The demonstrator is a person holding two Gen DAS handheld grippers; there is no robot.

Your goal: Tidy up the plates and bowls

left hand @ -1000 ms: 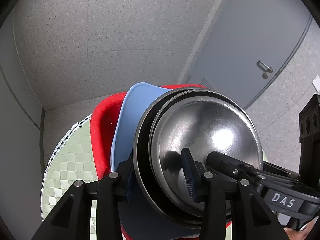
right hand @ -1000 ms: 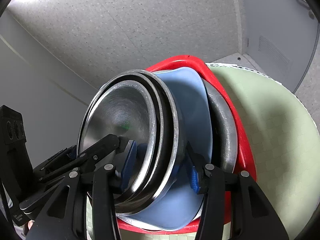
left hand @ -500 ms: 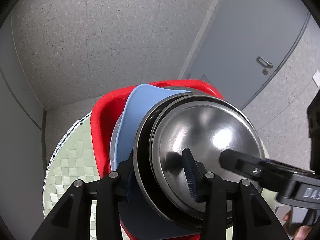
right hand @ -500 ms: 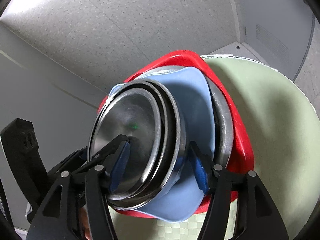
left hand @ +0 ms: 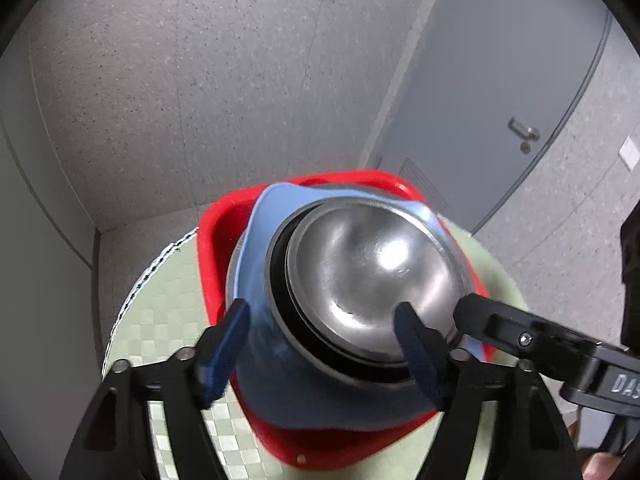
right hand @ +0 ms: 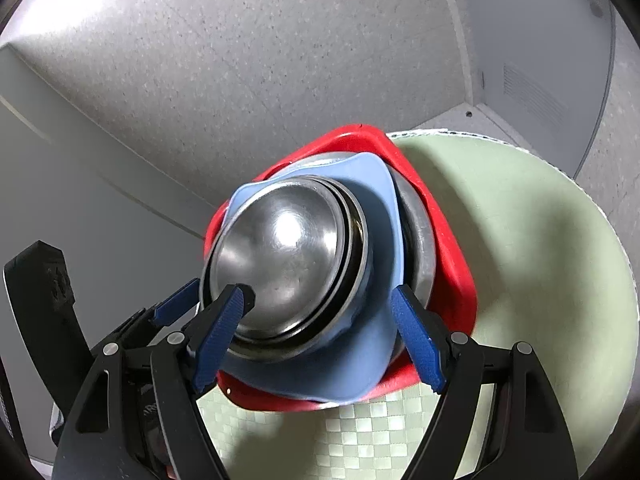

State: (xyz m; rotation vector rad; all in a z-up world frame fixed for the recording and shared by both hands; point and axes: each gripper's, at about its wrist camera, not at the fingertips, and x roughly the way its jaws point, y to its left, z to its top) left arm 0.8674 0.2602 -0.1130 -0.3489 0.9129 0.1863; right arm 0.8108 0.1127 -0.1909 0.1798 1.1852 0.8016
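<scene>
A stack sits in a red tray (left hand: 216,240) (right hand: 452,264) on a round table: nested steel bowls (left hand: 372,276) (right hand: 280,256) on a blue plate (left hand: 260,264) (right hand: 380,200) over a steel plate (right hand: 420,240). My left gripper (left hand: 324,344) is open, its jaws spread on either side of the stack's near edge without pinching it. My right gripper (right hand: 316,336) is open too, straddling the stack from the other side. The right gripper's finger (left hand: 496,328) shows at the right of the left view; the left gripper's blue pads (right hand: 176,304) show at the left of the right view.
The table has a pale green checked cloth (left hand: 160,320) (right hand: 520,240) with open surface around the tray. Behind are speckled grey walls (left hand: 200,80) and a grey door (left hand: 500,100) with a handle.
Both grippers let go of the stack and opened wide. Both pulled back and up, so the stack looks smaller and sits lower in the tray.
</scene>
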